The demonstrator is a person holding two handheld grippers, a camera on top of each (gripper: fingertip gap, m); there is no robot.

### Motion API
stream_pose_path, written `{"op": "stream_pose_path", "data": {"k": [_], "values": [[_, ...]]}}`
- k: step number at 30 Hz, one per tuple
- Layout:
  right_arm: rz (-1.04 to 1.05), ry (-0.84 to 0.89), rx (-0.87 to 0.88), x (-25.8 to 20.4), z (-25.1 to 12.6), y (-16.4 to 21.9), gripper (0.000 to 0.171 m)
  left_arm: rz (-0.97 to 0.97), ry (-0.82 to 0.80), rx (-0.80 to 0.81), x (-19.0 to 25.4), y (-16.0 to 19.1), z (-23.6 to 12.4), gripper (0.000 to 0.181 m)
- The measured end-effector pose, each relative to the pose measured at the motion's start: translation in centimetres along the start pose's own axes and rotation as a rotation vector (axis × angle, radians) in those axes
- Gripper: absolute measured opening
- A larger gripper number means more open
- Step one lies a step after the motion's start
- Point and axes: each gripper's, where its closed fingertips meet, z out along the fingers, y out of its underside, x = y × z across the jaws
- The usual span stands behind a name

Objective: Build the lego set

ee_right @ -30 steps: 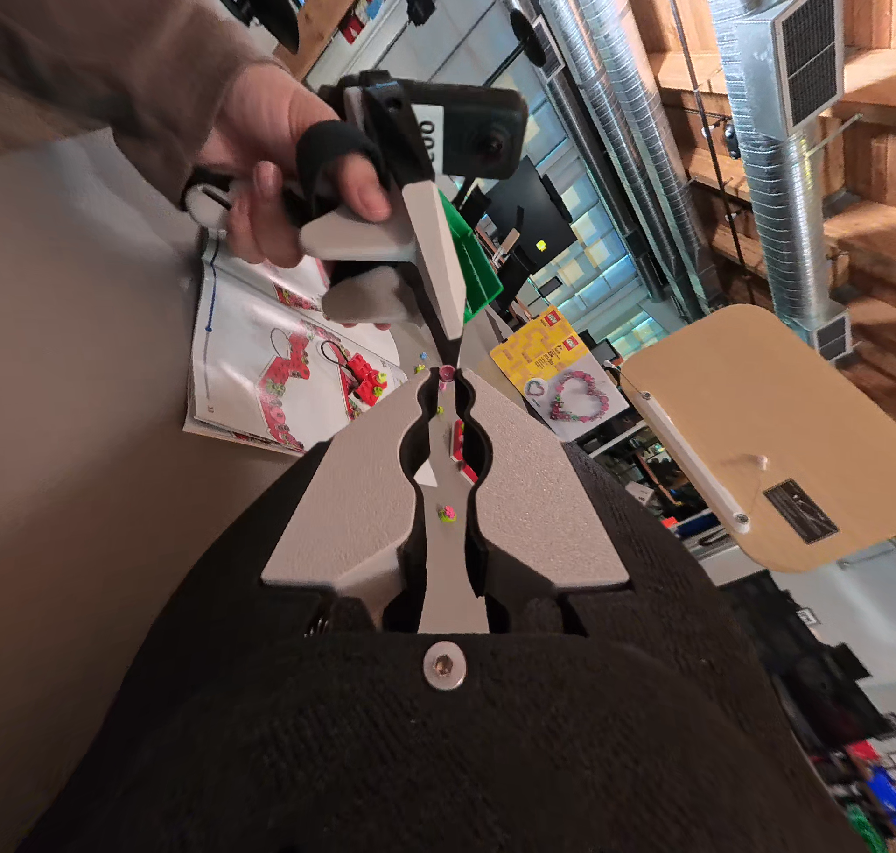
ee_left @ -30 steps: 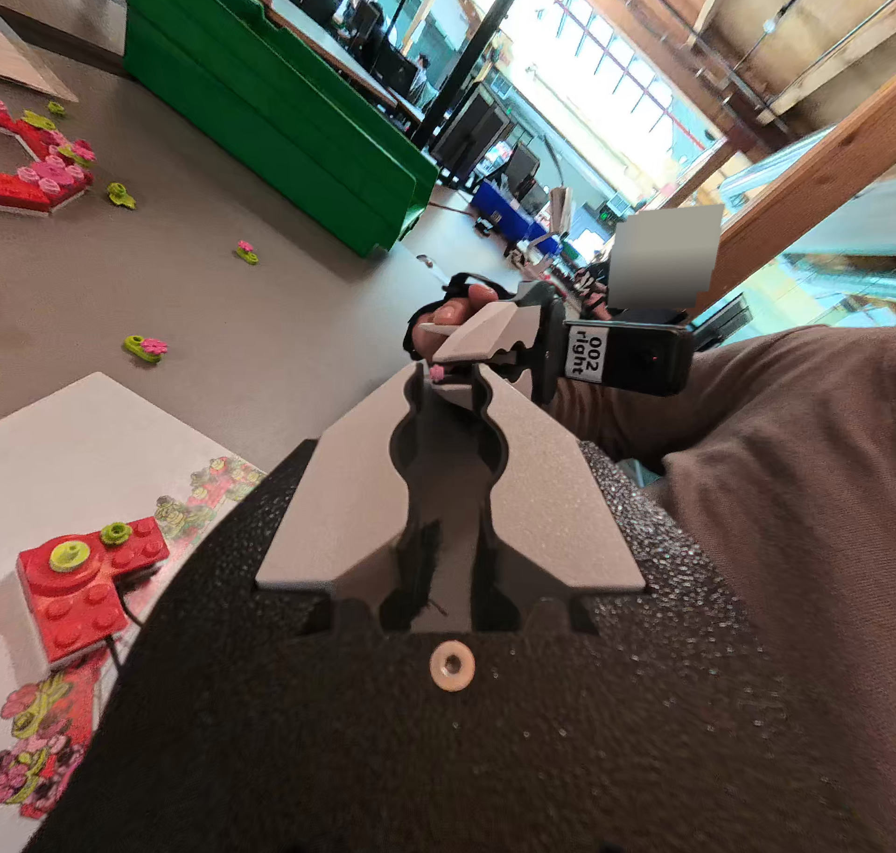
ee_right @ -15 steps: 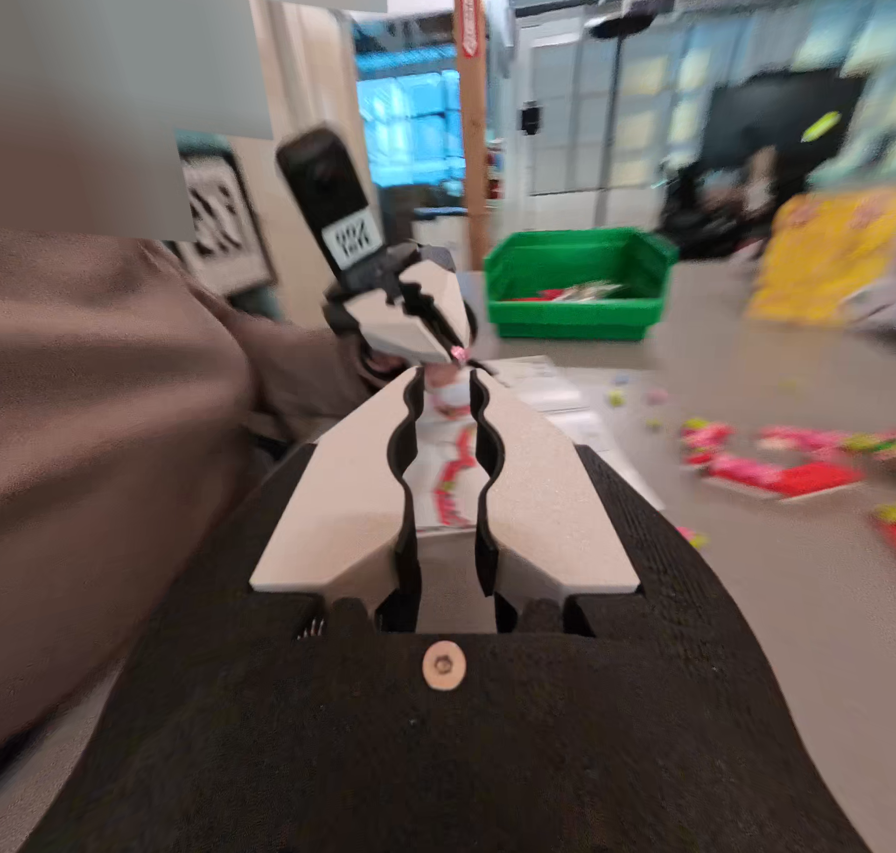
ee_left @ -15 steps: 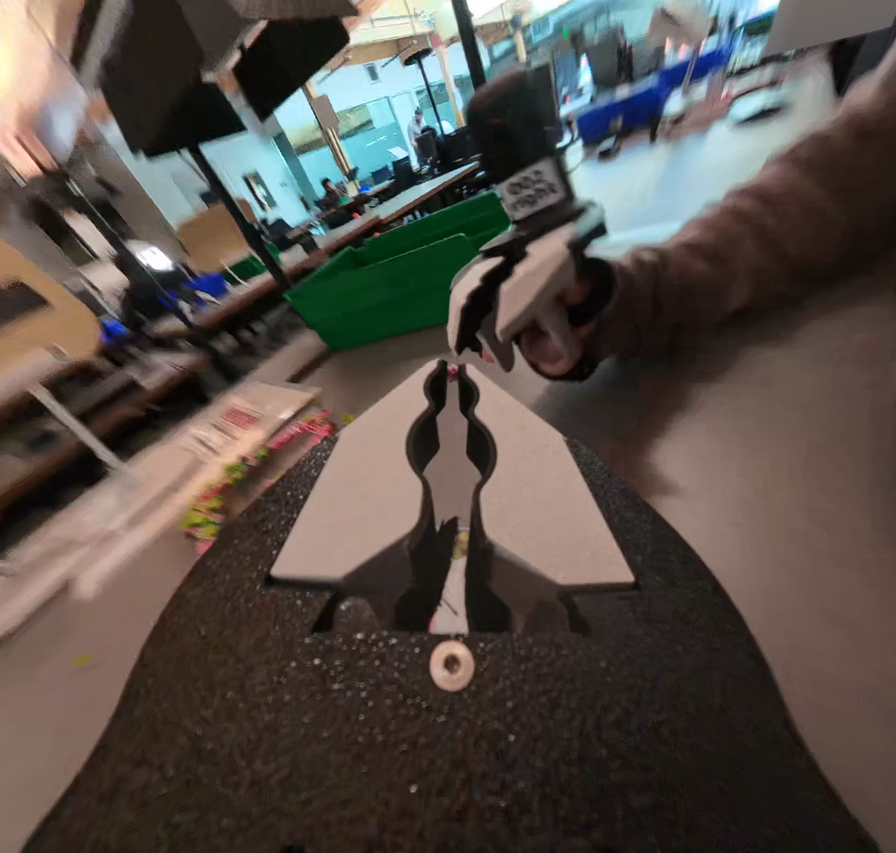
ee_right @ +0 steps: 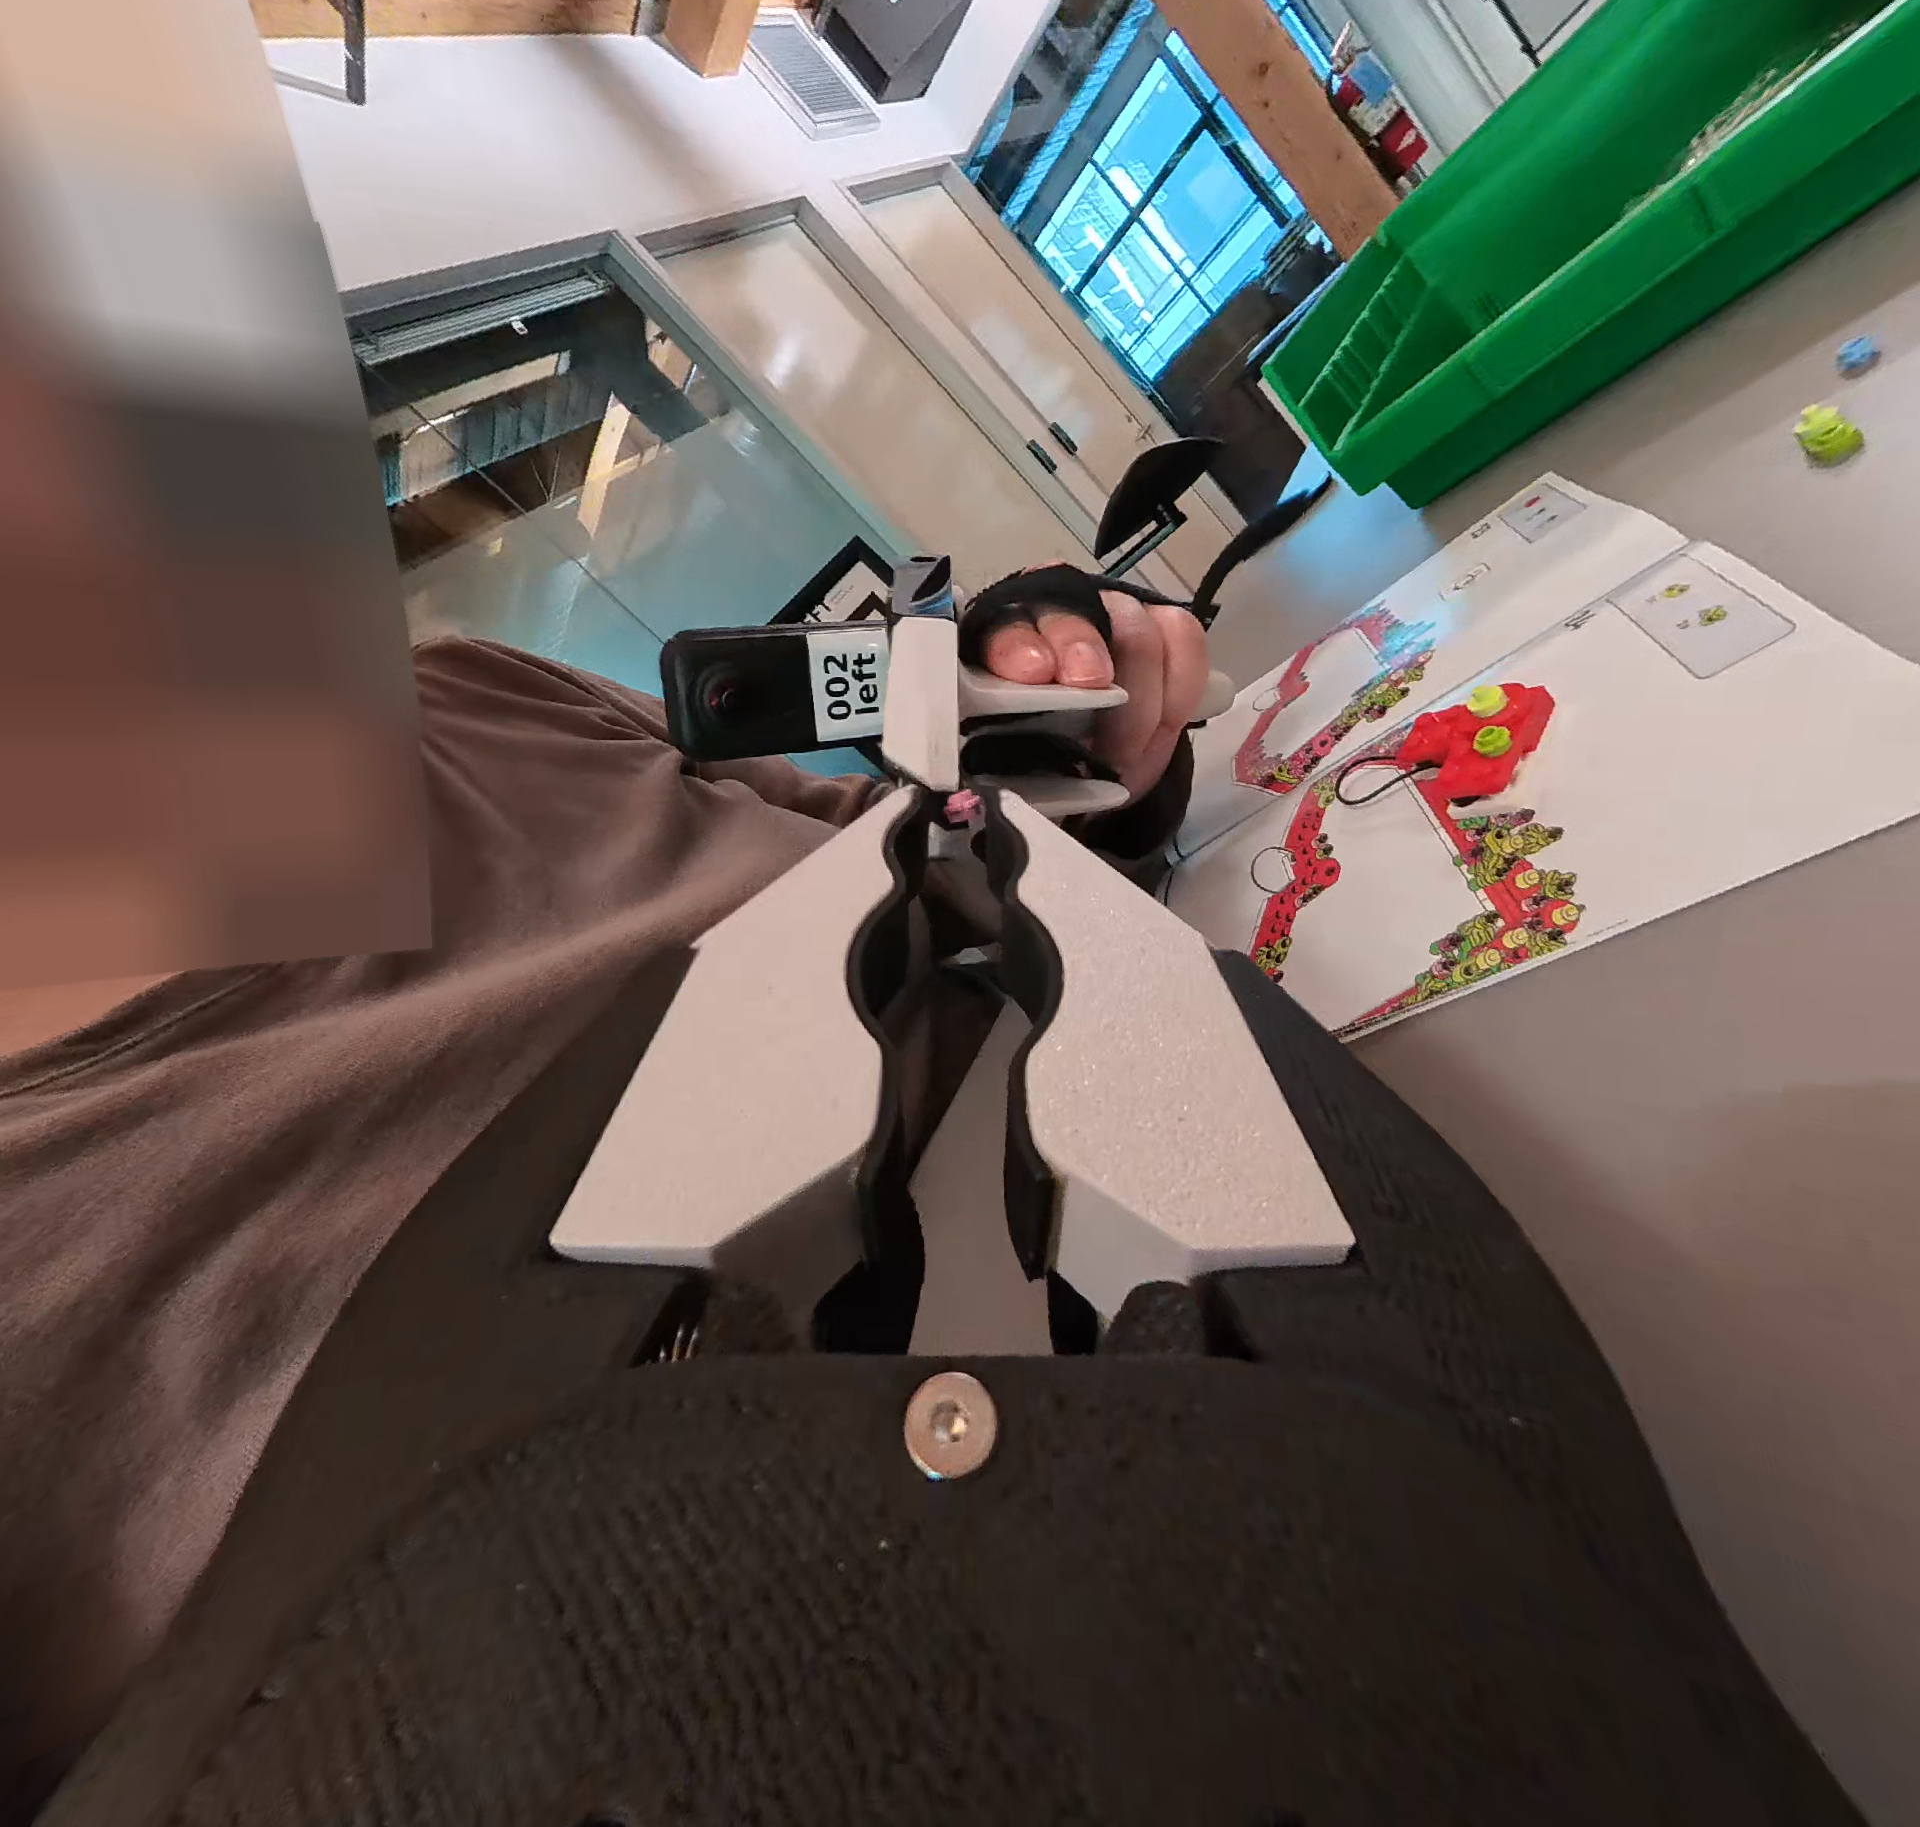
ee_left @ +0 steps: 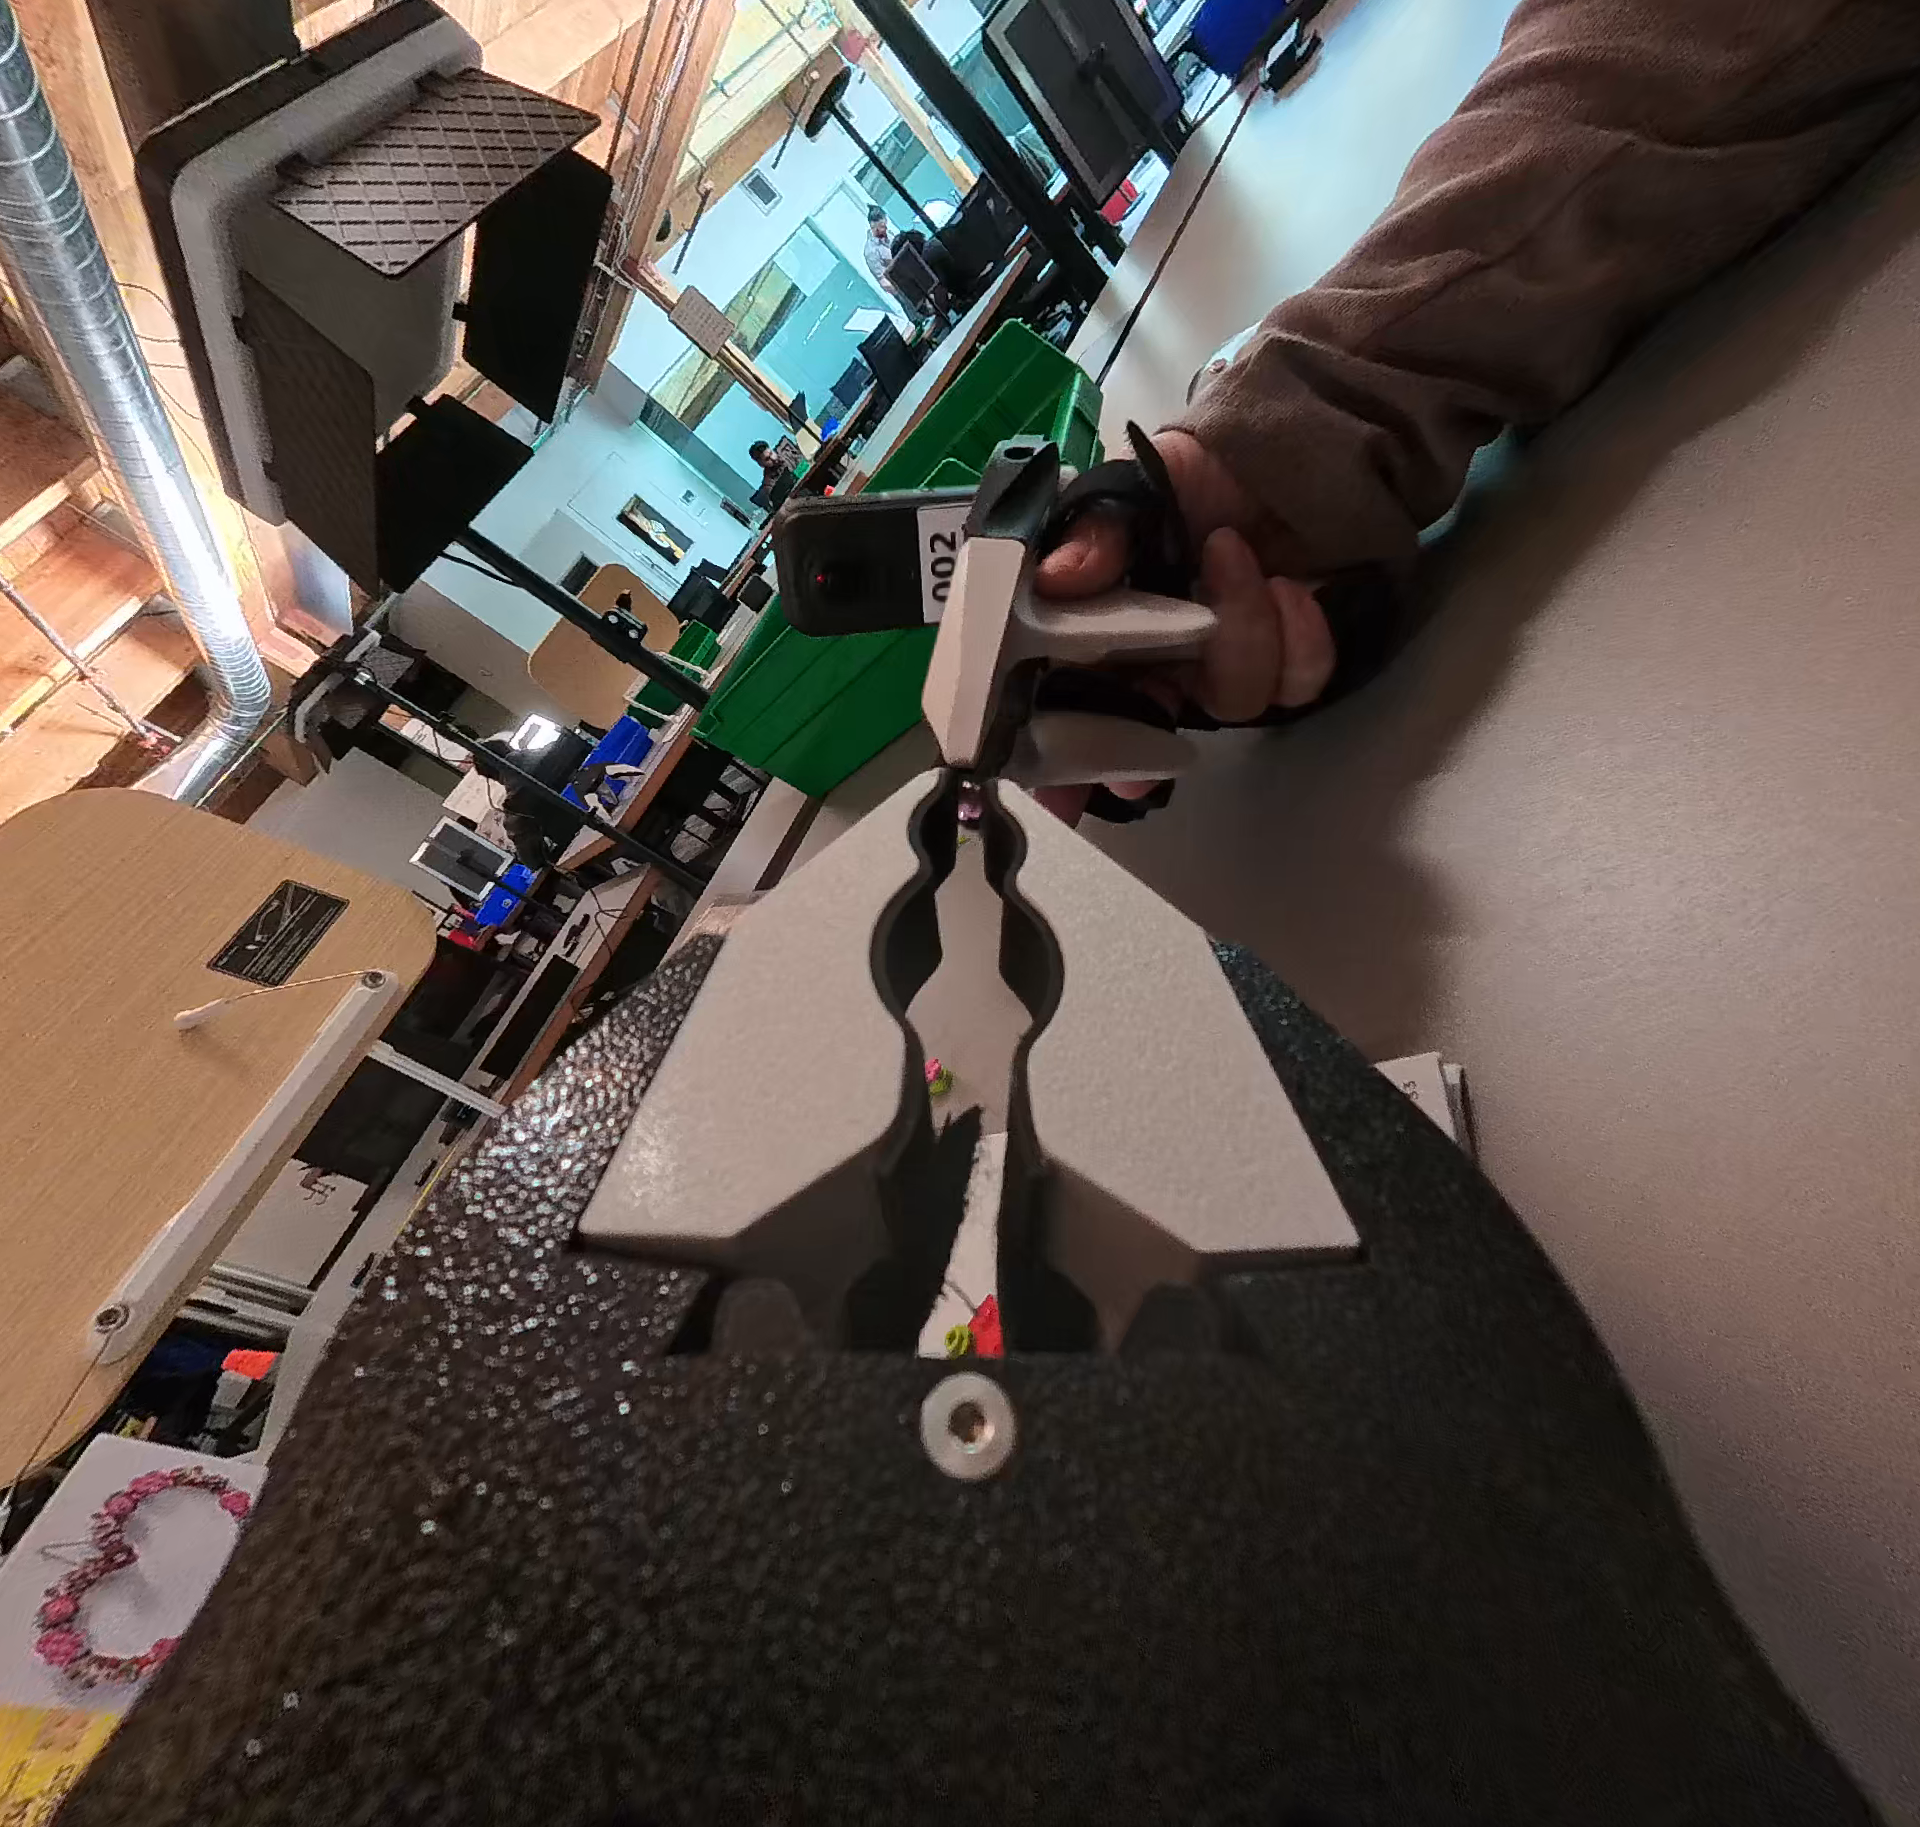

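While both grippers are raised above the grey table (ee_right: 1714, 1102), their tips meet around one tiny pink piece (ee_left: 971, 813). In the left wrist view the left gripper (ee_left: 966, 806) has its fingers drawn in to a narrow gap at the tips, with the pink piece sitting right there; whether the left tips or the other gripper's actually pinch it, I cannot tell. The right gripper (ee_left: 961, 764) comes in from above, tip to tip with the left one, carried by a hand (ee_left: 1236, 624) in a brown sleeve (ee_left: 1558, 250) and a black strap.

In the right wrist view the right gripper (ee_right: 951, 809) is likewise nearly closed, the pink piece (ee_right: 958, 807) between its tips, and the left gripper (ee_right: 925, 775) touches the same spot from above, held by the other hand (ee_right: 1122, 697).

Beyond the tips, an open booklet (ee_right: 1662, 769) lies on the table near its right edge in that view. A red build (ee_right: 1475, 738) with two lime studs rests on the page. Farther on, a loose lime piece (ee_right: 1829, 439) and a small blue piece (ee_right: 1860, 354) lie on bare table, just before a green bin (ee_right: 1558, 323) at the far edge
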Motion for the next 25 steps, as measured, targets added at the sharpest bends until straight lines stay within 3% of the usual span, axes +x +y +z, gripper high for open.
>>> {"op": "stream_pose_path", "data": {"k": [15,21,25], "values": [[-0.007,0.02,-0.056,0.2,-0.1,0.7,0.003,-0.093,0.071,-0.005,0.5,0.2,-0.2,0.003],[-0.149,0.087,-0.06,0.5,-0.5,0.4,0.003,-0.229,0.177,-0.085,0.3,1.2,-1.3,0.054],[-0.397,0.21,-0.105,1.2,-0.9,0.3,0.003,-0.384,0.335,-0.361,-0.6,6.7,-4.3,0.066]]}}
